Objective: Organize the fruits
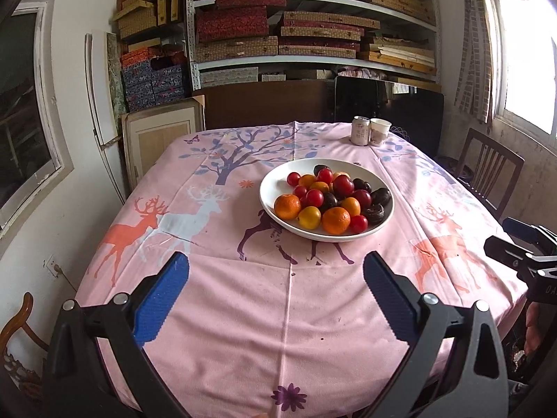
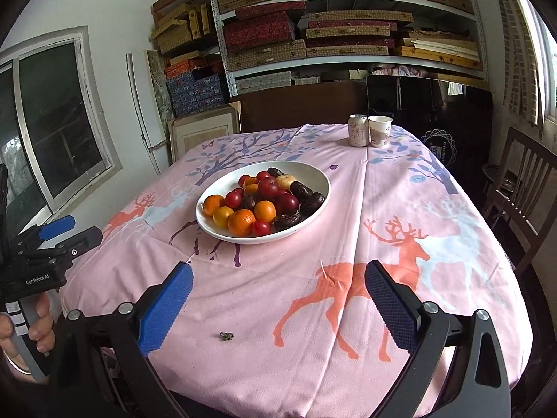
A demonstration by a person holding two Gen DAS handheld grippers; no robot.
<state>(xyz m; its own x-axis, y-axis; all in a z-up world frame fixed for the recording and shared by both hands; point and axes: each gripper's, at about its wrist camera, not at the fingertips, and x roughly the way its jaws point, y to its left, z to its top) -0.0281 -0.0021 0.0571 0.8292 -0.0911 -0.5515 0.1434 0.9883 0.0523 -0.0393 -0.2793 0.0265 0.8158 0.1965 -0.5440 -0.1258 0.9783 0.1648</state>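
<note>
On the tablecloth [image 1: 243, 313], the round fruit bowl [image 1: 275, 181] sits level, both grippers' jaws apart.

Fruits at the bottom of the bowl [image 1: 275, 183] buried under others, can [image 2: 358, 135] lettering too small to read, right chair [image 2: 522, 188] cut off by the edge, shelf boxes [image 1: 313, 35] blurred.

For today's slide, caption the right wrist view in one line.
Open tongs hover over a pink tablecloth, facing a white bowl of fruit.
</note>
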